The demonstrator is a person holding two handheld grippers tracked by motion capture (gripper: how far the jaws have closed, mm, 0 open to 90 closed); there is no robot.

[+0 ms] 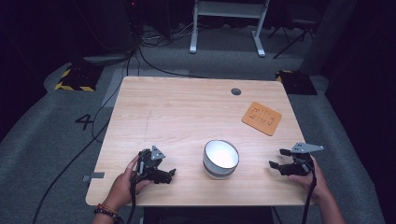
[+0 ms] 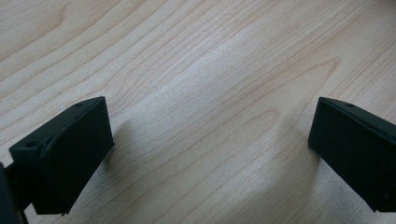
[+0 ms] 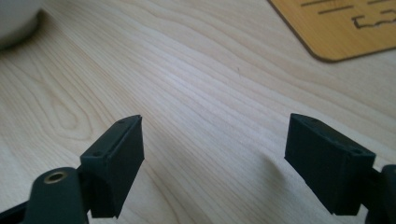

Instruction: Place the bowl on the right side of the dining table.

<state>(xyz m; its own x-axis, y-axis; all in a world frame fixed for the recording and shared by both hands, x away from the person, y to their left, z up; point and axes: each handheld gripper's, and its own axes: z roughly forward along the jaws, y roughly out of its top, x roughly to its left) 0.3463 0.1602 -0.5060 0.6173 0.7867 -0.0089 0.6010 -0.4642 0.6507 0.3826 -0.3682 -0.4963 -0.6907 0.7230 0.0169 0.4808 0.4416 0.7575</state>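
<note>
A white bowl [image 1: 220, 158] with a dark band around its side stands on the wooden table [image 1: 187, 112], near the front edge between my two grippers. My left gripper [image 1: 164, 169] rests low on the table to the bowl's left, held by a hand, its jaws pointing toward the bowl. In the left gripper view the left gripper [image 2: 210, 140] is open over bare wood. My right gripper [image 1: 279, 158] sits to the bowl's right, also facing it. In the right gripper view the right gripper [image 3: 215, 149] is open and empty, with the bowl's edge [image 3: 14, 21] at the upper left.
An orange-tan card [image 1: 262, 118] with cut-out marks lies at the table's right, beyond my right gripper, and appears as the card [image 3: 341, 25] in the right gripper view. A grey grommet [image 1: 236, 91] sits near the far edge. Cables and a desk frame [image 1: 229, 23] are on the floor beyond.
</note>
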